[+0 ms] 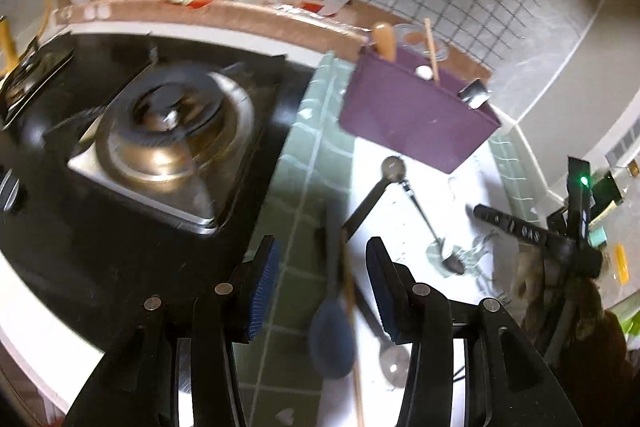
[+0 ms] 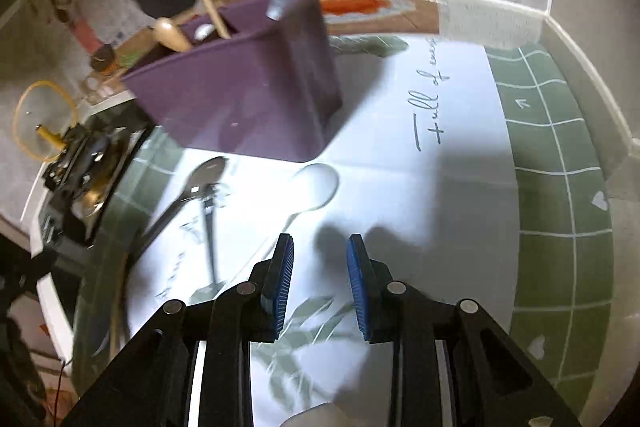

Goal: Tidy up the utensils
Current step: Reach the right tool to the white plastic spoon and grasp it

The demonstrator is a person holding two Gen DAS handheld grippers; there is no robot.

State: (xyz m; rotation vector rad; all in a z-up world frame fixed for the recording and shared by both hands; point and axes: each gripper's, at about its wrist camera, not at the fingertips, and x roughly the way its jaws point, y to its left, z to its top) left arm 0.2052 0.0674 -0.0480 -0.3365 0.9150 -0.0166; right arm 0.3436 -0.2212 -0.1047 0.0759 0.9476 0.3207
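So the left gripper (image 1: pixel 322 291) is spread wide with nothing pinched, and sitting right in the gap between its blue pads is a blue spoon (image 1: pixel 332 343) lying next to a thin wooden chopstick (image 1: pixel 352 327). Both have their long axis running roughly straight out along the fingers, bowl of the spoon toward the camera, handle pointing off toward the purple utensil holder (image 1: pixel 416 123). Can't tell if the pads actually touch either one; it looks like they don't yet. My guess is the left side is the one lining up a grab, since the spoon is basically already framed between its fingers.

Further toward the holder from there: a metal ladle-type spoon (image 1: pixel 394 169) and a small teaspoon (image 1: pixel 452 263) on the white mat.

The right gripper (image 2: pixel 320 285) is also open and empty, hovering over the mat. A white spoon (image 2: pixel 318 187) lies between it and the holder, handle angled back toward the left finger, bowl just short of the holder's (image 2: pixel 248 95) base. The holder already has a few handles sticking up out of it.
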